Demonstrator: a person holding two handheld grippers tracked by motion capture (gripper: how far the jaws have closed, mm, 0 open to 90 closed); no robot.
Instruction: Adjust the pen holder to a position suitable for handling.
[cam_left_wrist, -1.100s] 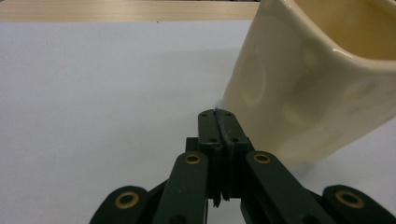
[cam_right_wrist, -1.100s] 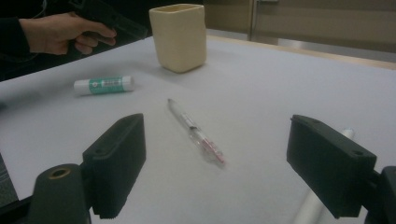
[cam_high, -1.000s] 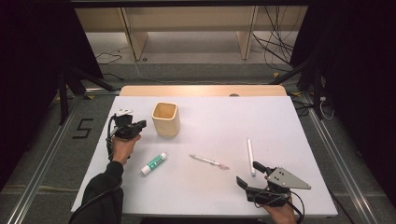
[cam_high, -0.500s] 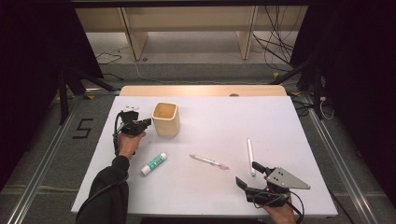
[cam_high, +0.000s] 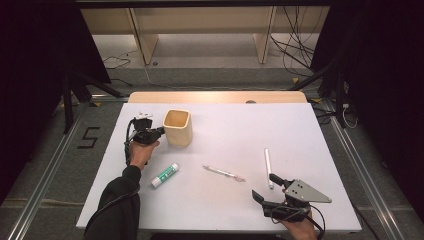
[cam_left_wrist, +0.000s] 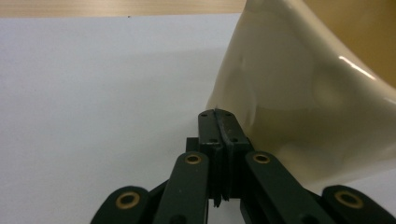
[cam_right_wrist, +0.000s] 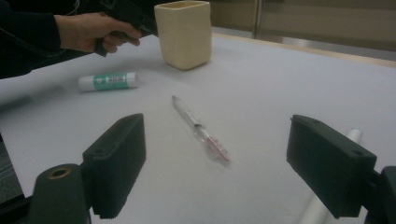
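- Left gripper (cam_high: 159, 131): held level at the left side of the white table (cam_high: 230, 210), jaws pressed together with nothing between them; the left gripper view shows the two black pads meeting flat.
- Its tip sits just beside the left wall of the cream cup (cam_high: 177, 127). Contact between tip and cup cannot be confirmed.
- Cup: upright, open end up, at the rear left of the table.
- Left hand (cam_high: 141, 152) wraps the gripper's handle; dark sleeve runs down to the near edge.
- Right gripper (cam_high: 266, 189): low at the near right of the table, jaws wide apart, nothing between them.
- Clear pen (cam_high: 223, 173): flat at mid-table, lying ahead of the right gripper's open jaws.
- White marker (cam_high: 268, 167): flat, just beside the right gripper's far jaw.
- Glue stick (cam_high: 165, 175): flat, with a green label, near the left forearm, well apart from the cup.
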